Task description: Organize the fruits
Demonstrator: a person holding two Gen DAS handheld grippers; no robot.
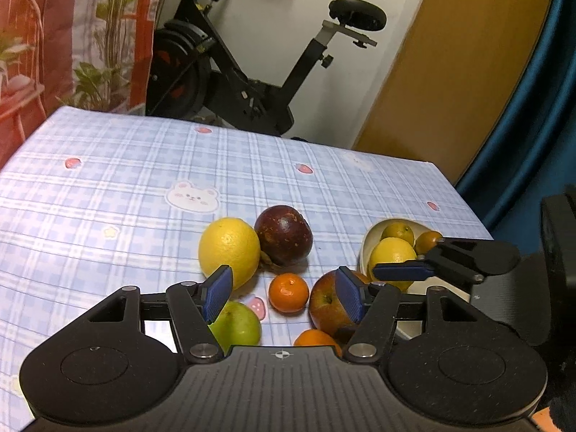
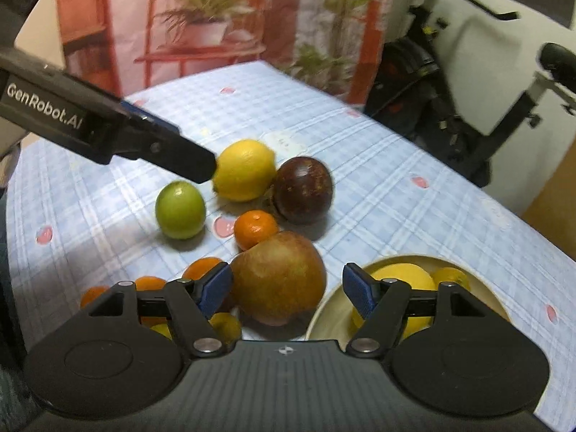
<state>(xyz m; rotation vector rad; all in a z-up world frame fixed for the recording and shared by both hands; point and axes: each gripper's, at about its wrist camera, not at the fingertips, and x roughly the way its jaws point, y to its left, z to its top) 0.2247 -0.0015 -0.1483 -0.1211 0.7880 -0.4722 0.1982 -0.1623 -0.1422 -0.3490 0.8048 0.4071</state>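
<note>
On the checked tablecloth [image 1: 108,187] lie a lemon [image 1: 228,246], a dark purple fruit [image 1: 284,234], a small orange [image 1: 288,292], a reddish apple [image 1: 325,306] and a green fruit [image 1: 237,325]. My left gripper [image 1: 284,293] hovers open over them, and the small orange shows between its blue pads without touching either. My right gripper [image 2: 288,288] is open too. The apple [image 2: 279,277] sits between its pads, with a gap on the right side. A cream bowl [image 2: 324,309] beside it holds a lemon [image 2: 403,280] and smaller yellow fruits.
Several small oranges [image 2: 151,282] lie at the near left of the table. A finger [image 2: 180,154] of the left gripper reaches in beside the lemon [image 2: 244,169]. An exercise bike [image 1: 252,82] stands behind the table's far edge, next to a patterned curtain [image 1: 72,36].
</note>
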